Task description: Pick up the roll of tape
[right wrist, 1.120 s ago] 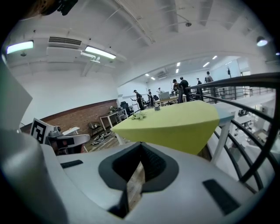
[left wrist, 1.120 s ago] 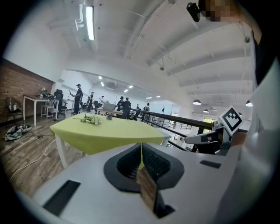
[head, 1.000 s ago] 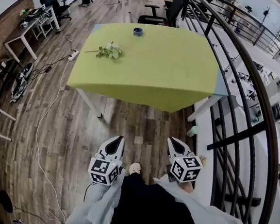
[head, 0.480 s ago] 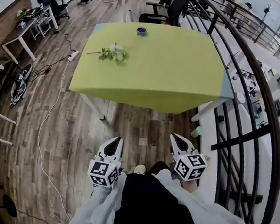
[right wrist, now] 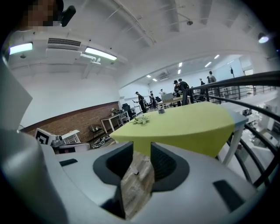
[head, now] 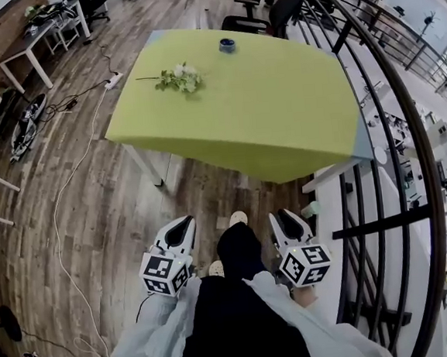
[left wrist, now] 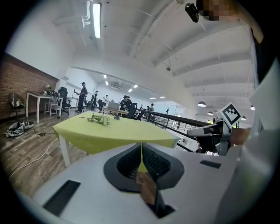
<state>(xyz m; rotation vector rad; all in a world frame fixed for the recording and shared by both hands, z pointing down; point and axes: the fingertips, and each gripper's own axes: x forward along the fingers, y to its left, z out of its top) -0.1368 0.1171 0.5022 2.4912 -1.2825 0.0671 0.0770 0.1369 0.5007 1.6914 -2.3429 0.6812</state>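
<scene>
A small dark blue roll of tape (head: 227,46) lies near the far edge of the yellow-green table (head: 265,116); it shows tiny in the left gripper view (left wrist: 116,117) and the right gripper view (right wrist: 161,111). A sprig of white flowers (head: 177,78) lies to its left. Both grippers hang low over the wood floor, well short of the table, on either side of the person's dark leg. My left gripper (head: 183,224) (left wrist: 141,146) is shut with nothing in it. The jaws of my right gripper (head: 284,217) (right wrist: 141,148) are opening, with only floor between them.
A curved black railing (head: 389,120) runs close along the right. A black chair (head: 264,19) stands behind the table. Cables (head: 69,195) trail over the floor at left, near a white desk (head: 37,42). People stand far off in the room.
The person's leg and foot have stepped forward between the grippers. Both grippers have moved slightly toward the table, which sits a little nearer in view.
</scene>
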